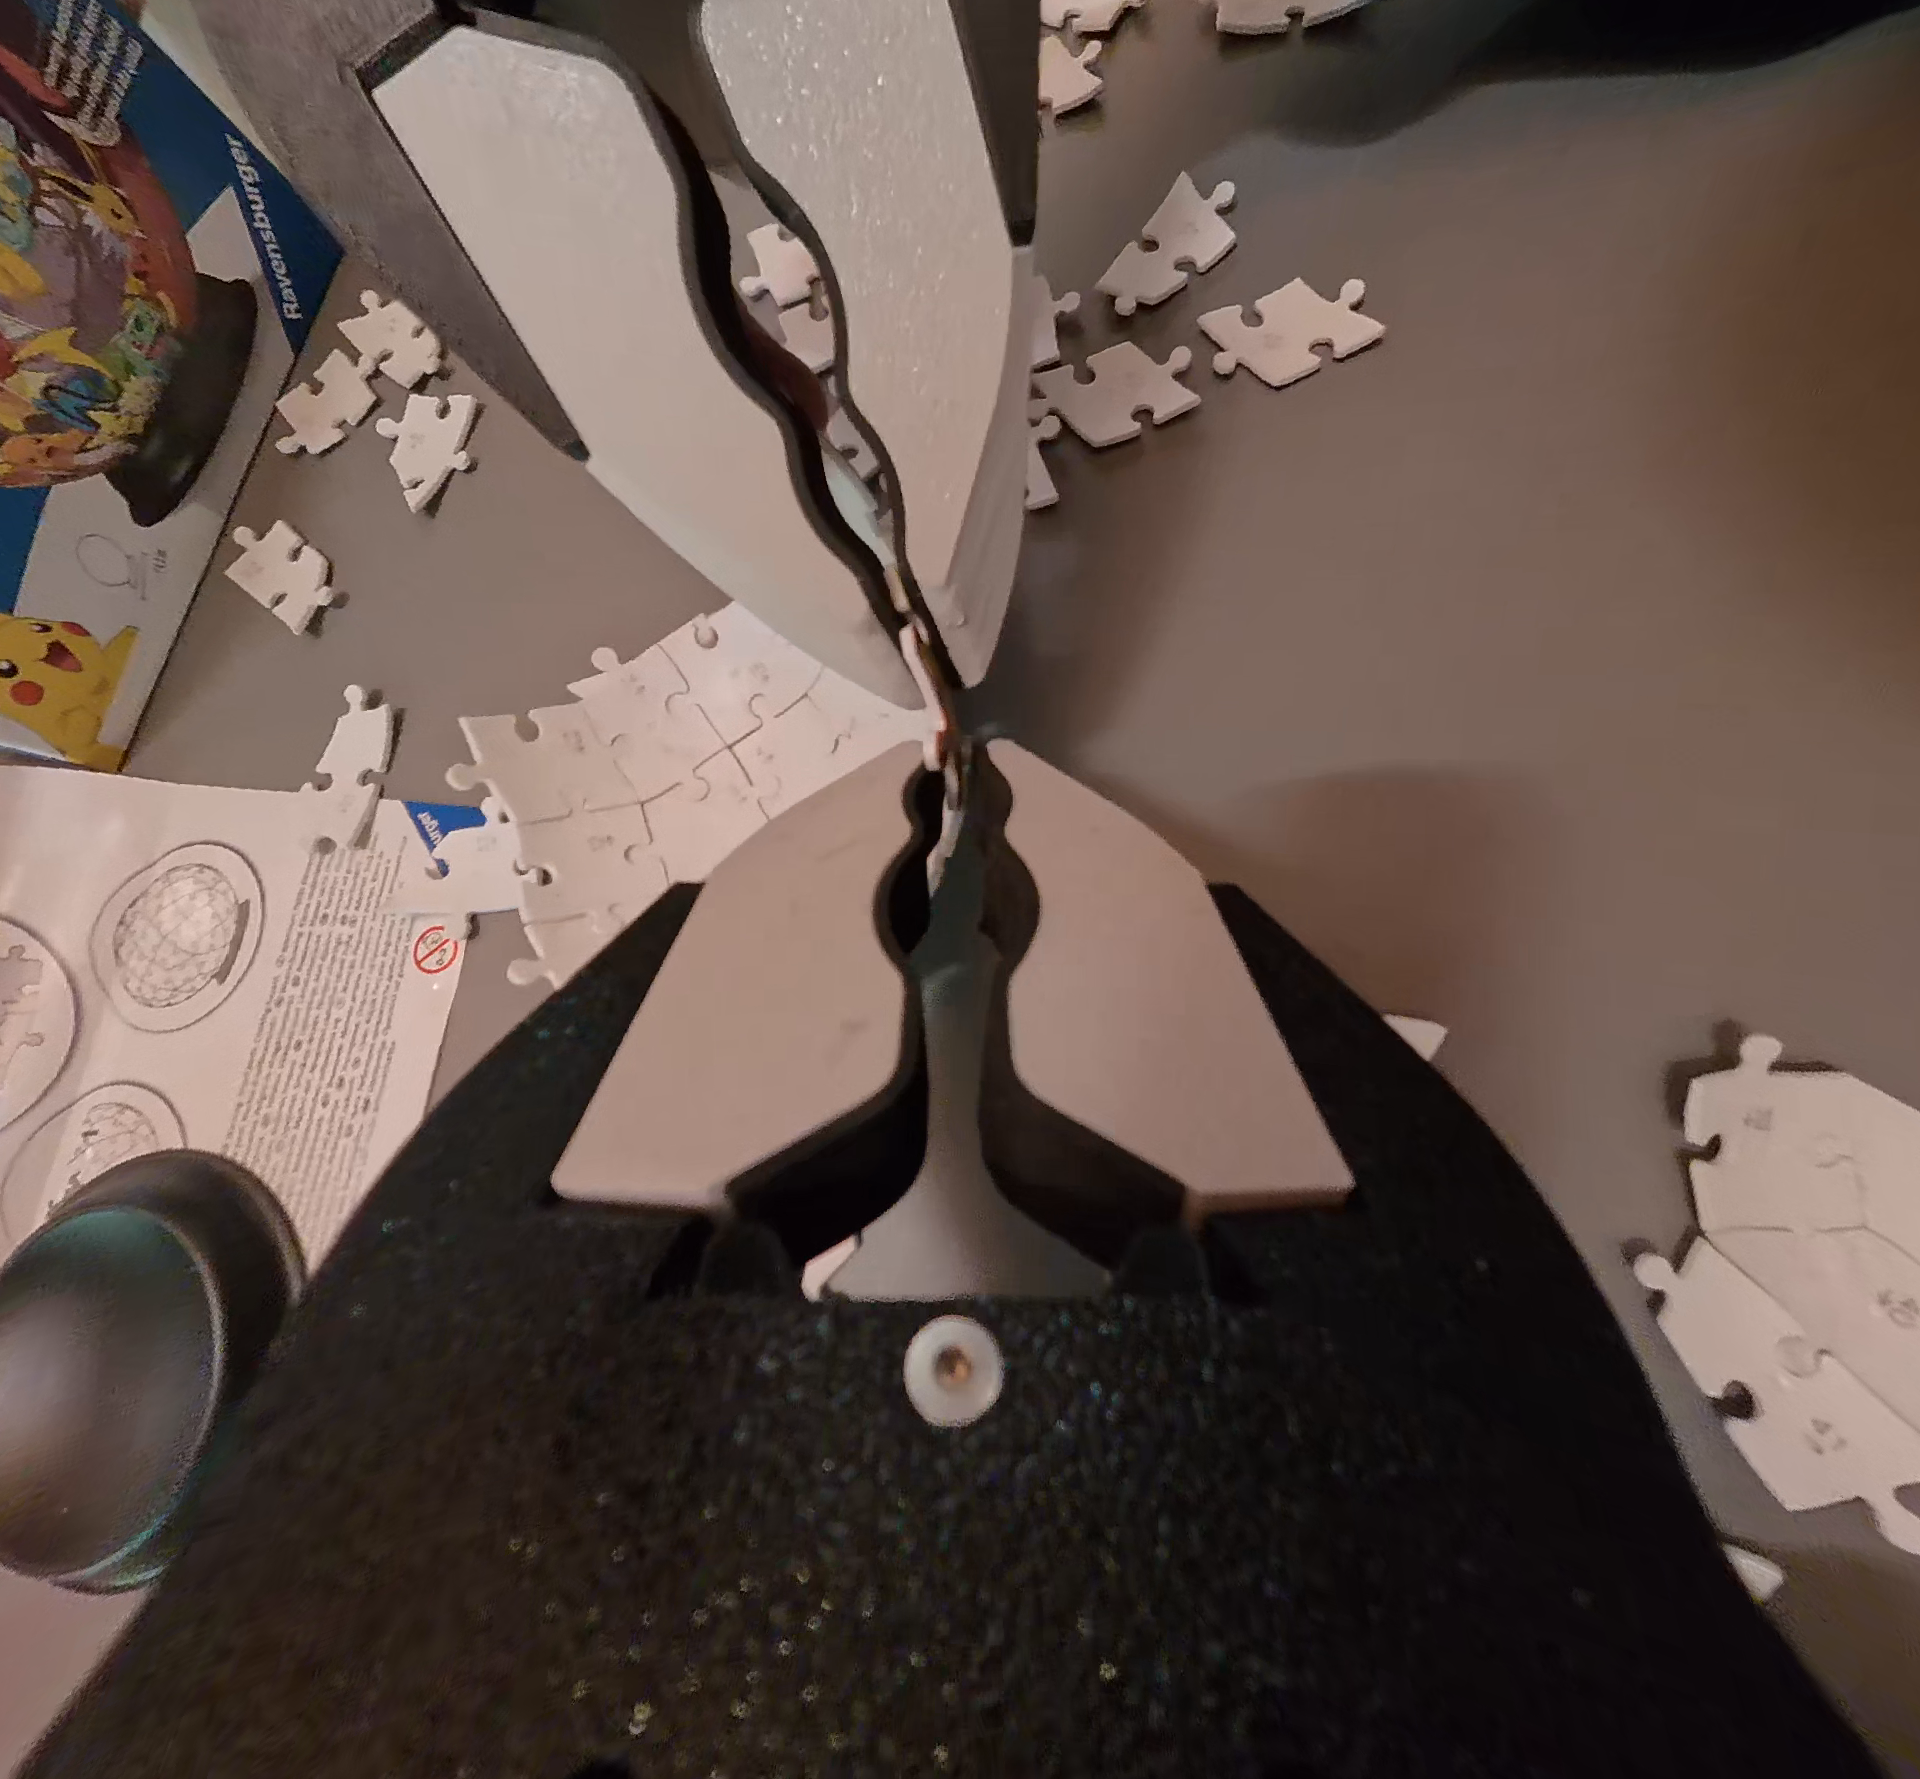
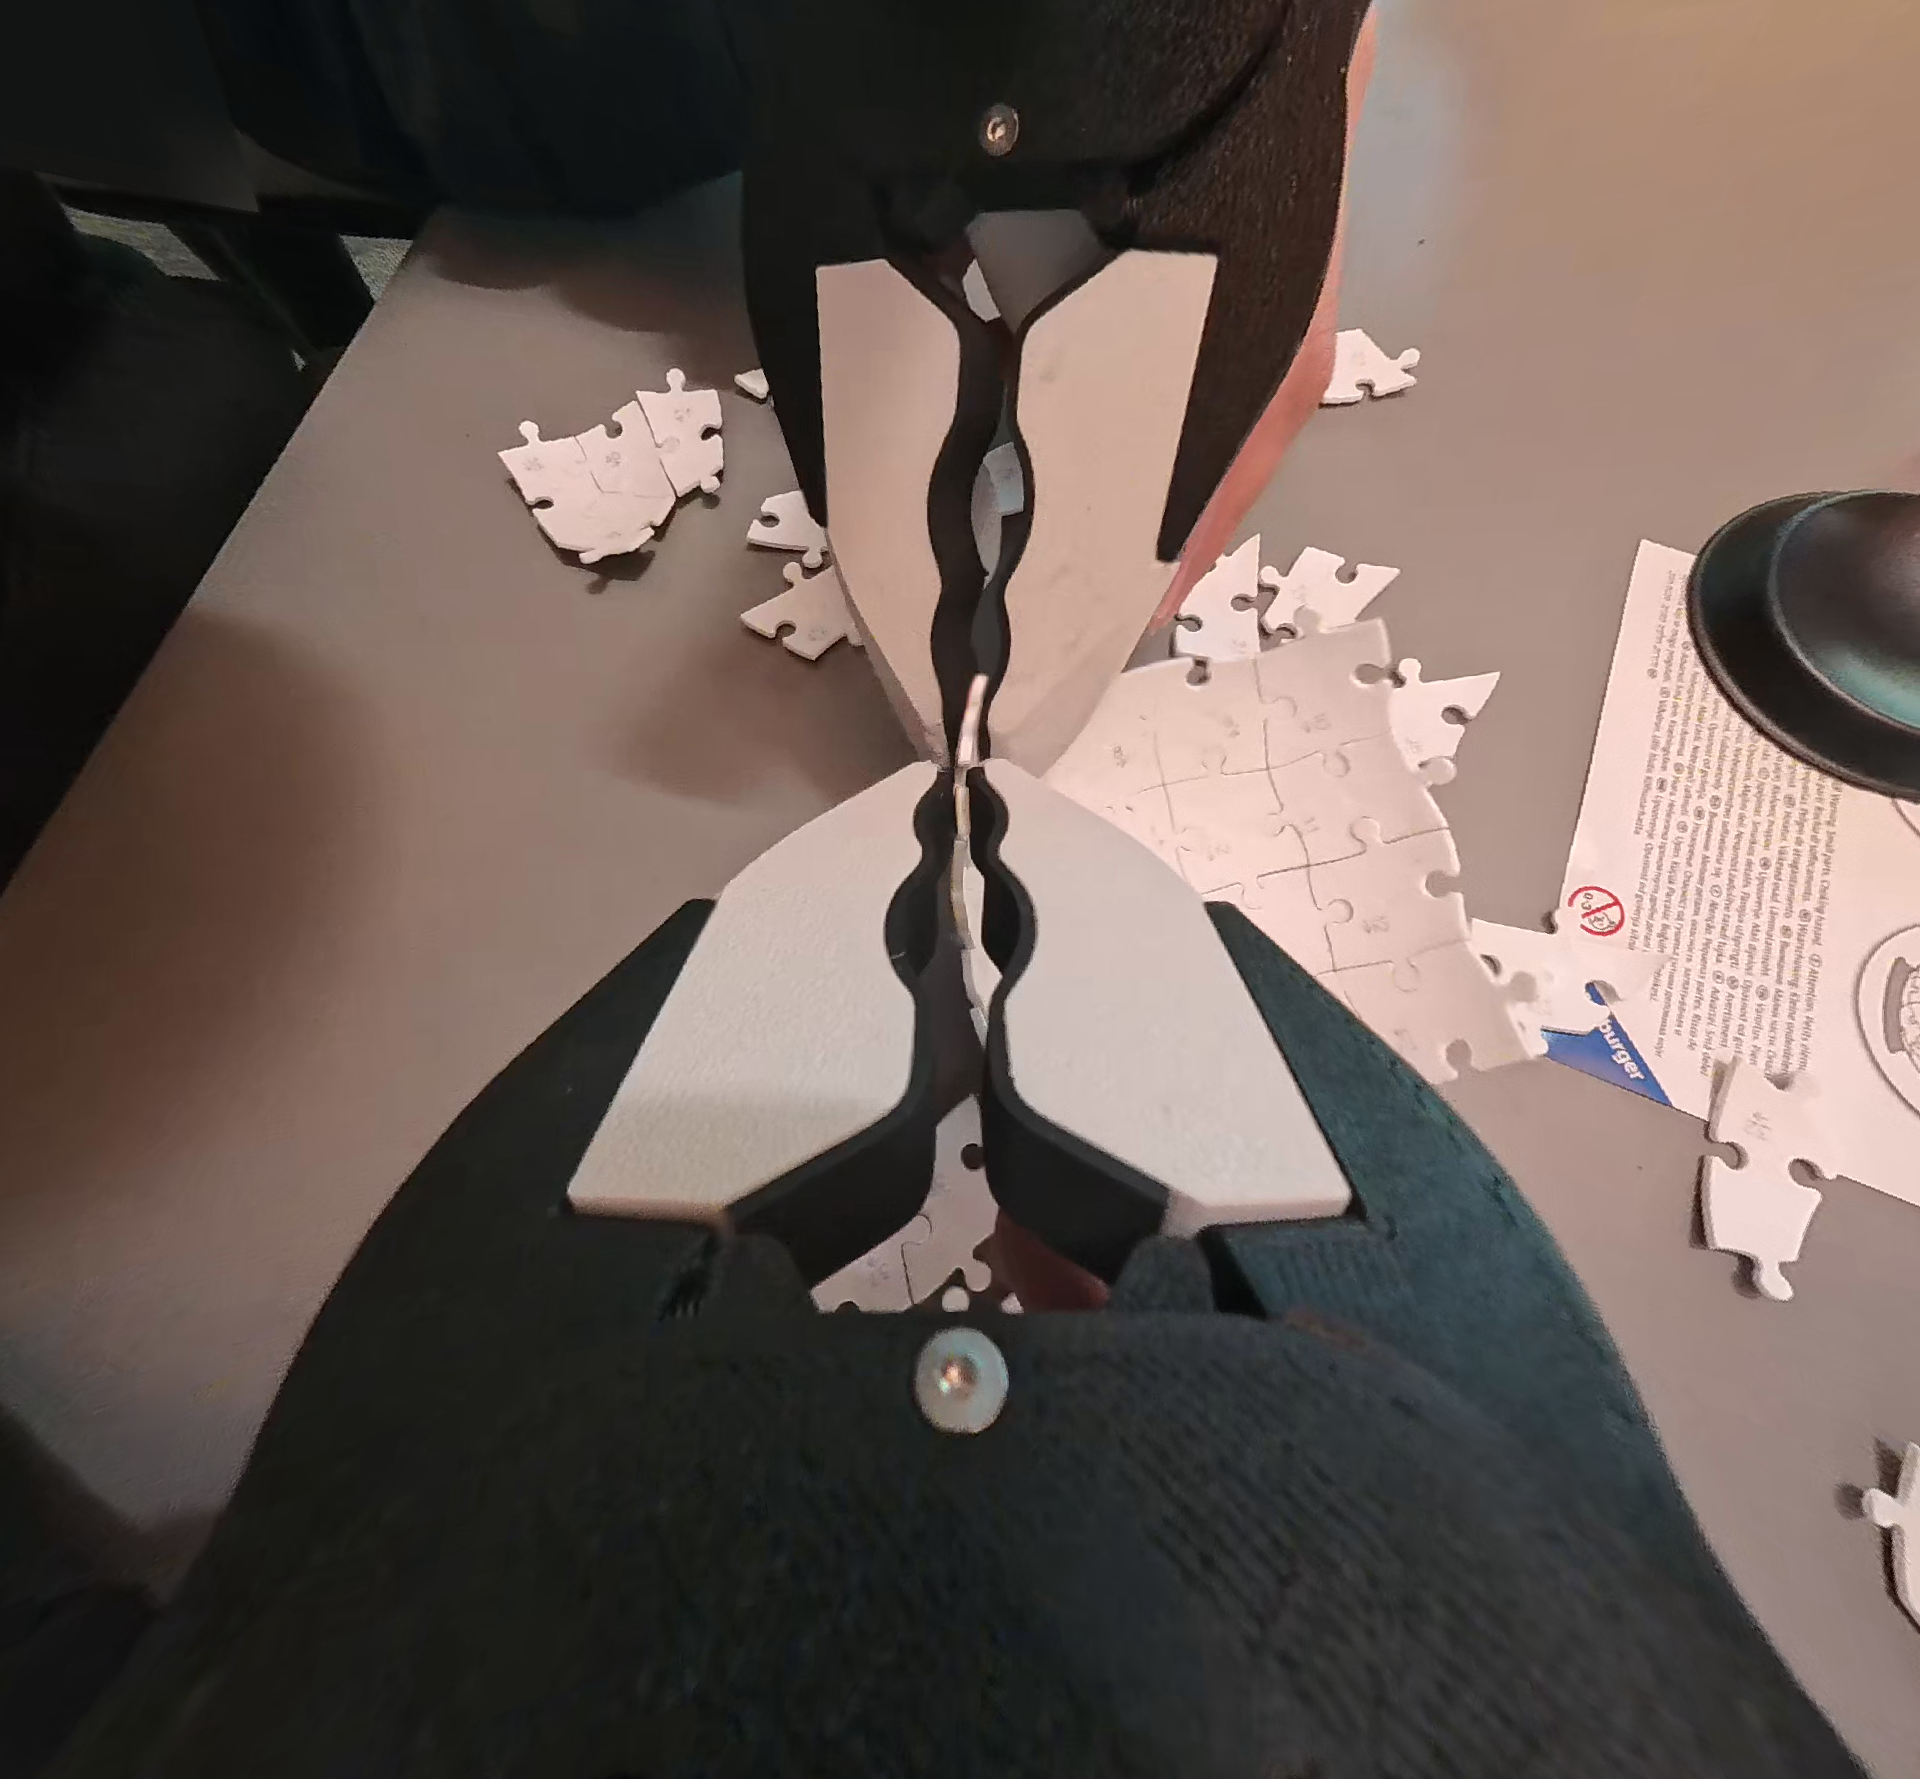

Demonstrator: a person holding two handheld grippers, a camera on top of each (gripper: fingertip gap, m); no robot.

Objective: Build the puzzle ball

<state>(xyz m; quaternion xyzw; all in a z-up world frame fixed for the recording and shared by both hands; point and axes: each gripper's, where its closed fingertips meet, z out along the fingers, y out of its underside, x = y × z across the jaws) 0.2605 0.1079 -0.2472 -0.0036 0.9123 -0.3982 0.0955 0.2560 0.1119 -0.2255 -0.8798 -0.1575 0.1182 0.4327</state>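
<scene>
My two grippers meet tip to tip above the grey table [image 1: 1403, 638]. In the left wrist view my left gripper [image 1: 961, 758] is shut on a white puzzle piece [image 1: 938, 846], seen edge-on between its pads. My right gripper [image 1: 940, 680] comes in from above, shut on a white puzzle piece [image 1: 920, 680]. In the right wrist view my right gripper [image 2: 961, 779] grips its thin piece [image 2: 961, 815]. My left gripper [image 2: 966, 737] faces it, holding its own piece [image 2: 972, 713]. The two pieces touch at the tips. I cannot tell whether they are joined.
A curved assembled puzzle section [image 1: 665, 773] [image 2: 1320, 825] lies just beside the tips. Loose white pieces [image 1: 1288, 327] are scattered around. A puzzle box [image 1: 125, 275], an instruction sheet [image 2: 1714, 794] and a black round stand [image 2: 1829, 628] lie to the side. Another assembled section [image 1: 1808, 1314] lies nearer. My left and right fingertips are right by each other. The assembled section [image 1: 1808, 1314] is about 15 centimeters from both grippers' fingertips. It is also in sight in the right wrist view [image 2: 651, 461].
</scene>
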